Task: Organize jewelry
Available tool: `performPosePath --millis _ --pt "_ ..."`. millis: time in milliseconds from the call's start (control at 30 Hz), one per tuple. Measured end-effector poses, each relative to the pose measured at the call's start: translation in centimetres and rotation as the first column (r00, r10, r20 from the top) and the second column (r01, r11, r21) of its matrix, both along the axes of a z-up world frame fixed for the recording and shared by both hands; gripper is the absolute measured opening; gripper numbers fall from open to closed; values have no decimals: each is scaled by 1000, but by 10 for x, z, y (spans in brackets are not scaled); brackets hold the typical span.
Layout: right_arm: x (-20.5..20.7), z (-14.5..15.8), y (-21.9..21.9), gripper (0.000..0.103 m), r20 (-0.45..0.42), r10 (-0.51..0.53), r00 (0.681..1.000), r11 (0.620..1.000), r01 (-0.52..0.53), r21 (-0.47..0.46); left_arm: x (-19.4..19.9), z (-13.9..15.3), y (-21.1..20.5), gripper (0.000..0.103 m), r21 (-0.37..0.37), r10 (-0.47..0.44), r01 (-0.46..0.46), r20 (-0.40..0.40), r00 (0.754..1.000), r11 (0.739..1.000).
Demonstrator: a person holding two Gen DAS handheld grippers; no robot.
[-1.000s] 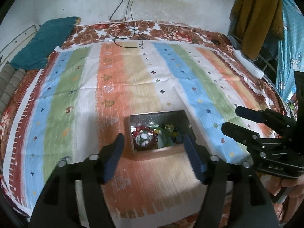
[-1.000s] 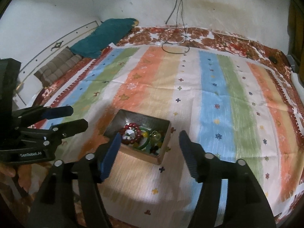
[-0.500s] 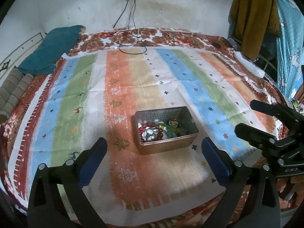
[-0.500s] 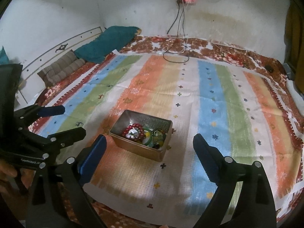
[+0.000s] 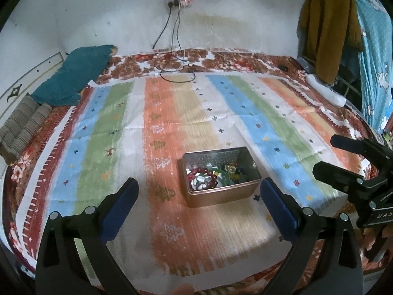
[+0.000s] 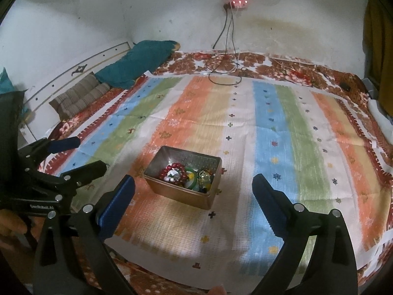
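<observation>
A small metal box [image 5: 221, 196] [image 6: 176, 194] stands on the striped cloth [image 5: 172, 127], a little beyond both grippers. Inside it lie a red bead bracelet [image 5: 202, 177] [image 6: 173, 172], a green bangle [image 6: 192, 180] and other small pieces. My left gripper [image 5: 198, 184] is wide open and holds nothing; the box shows between its blue pads, farther off. My right gripper [image 6: 194, 180] has its jaws opening, nearly full wide, with nothing between them. Each gripper also appears in the other's view: the right gripper [image 5: 326, 154] and the left gripper [image 6: 89, 154].
The cloth covers a bed with a floral sheet [image 5: 221, 61]. A teal pillow [image 5: 73, 78] and a striped cushion [image 5: 22, 127] lie at the back left. Charger cables [image 5: 176, 73] trail from a wall socket. Clothes [image 5: 326, 29] hang at the right, above a white object [image 5: 324, 91].
Both grippers have opened from partly open to wide and drawn back from the box, which now sits farther off in both views. The box has not moved on the cloth.
</observation>
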State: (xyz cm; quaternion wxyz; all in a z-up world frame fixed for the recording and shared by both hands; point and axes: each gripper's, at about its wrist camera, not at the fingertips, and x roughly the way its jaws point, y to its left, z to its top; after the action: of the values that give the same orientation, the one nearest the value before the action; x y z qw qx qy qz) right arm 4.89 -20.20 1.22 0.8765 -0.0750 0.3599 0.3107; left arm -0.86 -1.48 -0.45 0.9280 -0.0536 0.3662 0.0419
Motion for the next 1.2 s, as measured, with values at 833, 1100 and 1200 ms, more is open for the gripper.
performPosePath --millis 833,1100,1200 --pt "-8 1 2 97 25 11 1000 1000 -11 5 -5 3 -3 97 15 -14 13 36 999 1000" --pt "-8 3 3 98 27 12 1000 1000 -13 7 -6 4 -5 97 14 -20 19 38 999 1000" --pt "-8 5 5 98 26 15 1000 1000 -15 13 -6 4 -6 97 24 -18 17 38 999 1000"
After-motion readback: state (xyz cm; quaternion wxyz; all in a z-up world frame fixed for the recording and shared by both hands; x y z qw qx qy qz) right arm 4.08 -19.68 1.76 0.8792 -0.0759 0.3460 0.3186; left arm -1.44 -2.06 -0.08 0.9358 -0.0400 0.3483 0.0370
